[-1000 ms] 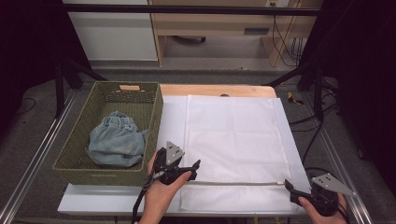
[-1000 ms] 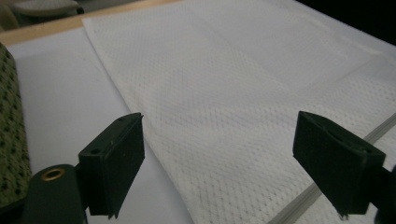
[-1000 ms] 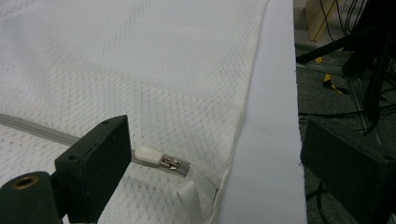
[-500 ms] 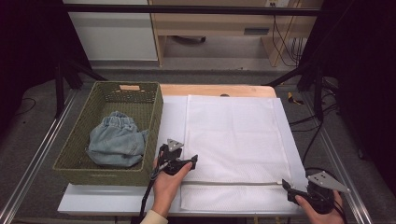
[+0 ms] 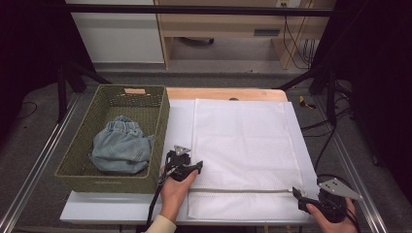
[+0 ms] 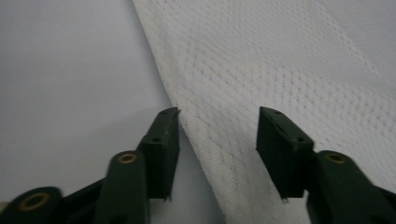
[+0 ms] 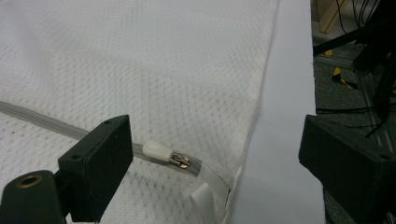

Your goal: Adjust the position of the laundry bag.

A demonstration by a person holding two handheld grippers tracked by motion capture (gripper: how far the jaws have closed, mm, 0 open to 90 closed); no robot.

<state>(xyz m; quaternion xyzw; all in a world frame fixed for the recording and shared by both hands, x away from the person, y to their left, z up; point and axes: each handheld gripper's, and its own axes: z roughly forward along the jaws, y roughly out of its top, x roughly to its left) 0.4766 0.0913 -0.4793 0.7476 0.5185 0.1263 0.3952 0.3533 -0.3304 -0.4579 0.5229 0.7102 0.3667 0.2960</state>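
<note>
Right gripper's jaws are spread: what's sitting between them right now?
In the right gripper view, the zipper pull at the mesh bag's corner, plus a strip of bare white table surface beside the bag's edge.

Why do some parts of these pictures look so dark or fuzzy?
High view: the lamp-lit white mesh bag is bright while the room's sides sink into black. Left gripper view: the near black fingers are soft, the mesh weave sharper. Right gripper view: the zipper pull is crisp, the far background blurred.

I see a white mesh-cloth laundry bag (image 5: pixel 243 145) w/ grey zip, matt; olive woven wicker basket (image 5: pixel 82 170), rough; crumpled blue denim garment (image 5: pixel 121 148); smooth matt white table (image 5: pixel 121 211).
</note>
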